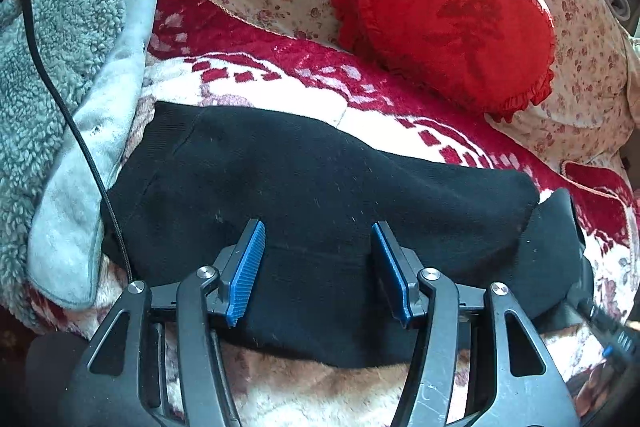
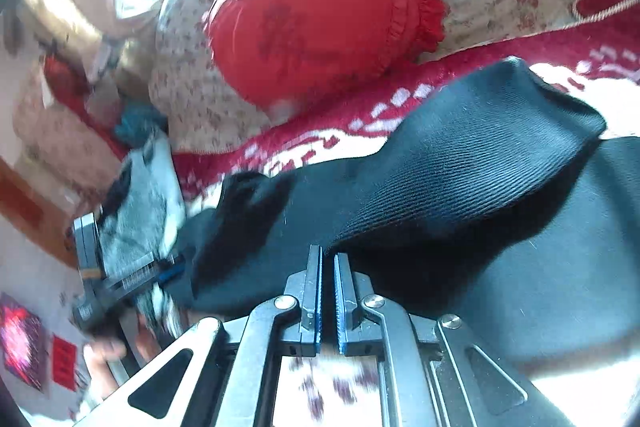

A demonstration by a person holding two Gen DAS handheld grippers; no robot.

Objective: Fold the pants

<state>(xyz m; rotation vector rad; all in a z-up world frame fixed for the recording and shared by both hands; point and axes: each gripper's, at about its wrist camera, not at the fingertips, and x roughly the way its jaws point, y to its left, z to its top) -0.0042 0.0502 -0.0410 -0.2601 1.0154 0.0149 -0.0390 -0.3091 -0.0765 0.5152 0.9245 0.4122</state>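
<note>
We had the black pants (image 1: pixel 320 187) lying across the red-and-white blanket (image 1: pixel 360 75) on the bed, already doubled into a thick band, judging by the layered edges. Our left gripper (image 1: pixel 318 267) hovered over the near edge with its fingers (image 1: pixel 246 267) well apart and nothing pinched, probably placed to press or catch the fold. Our right gripper (image 2: pixel 328 291) had its fingers all but closed; a raised flap of the pants (image 2: pixel 460 167) sat just beyond the tips, but we could not tell whether cloth was caught. The red heart cushion (image 1: pixel 448 15) lay well apart behind. We saw no containers.
</note>
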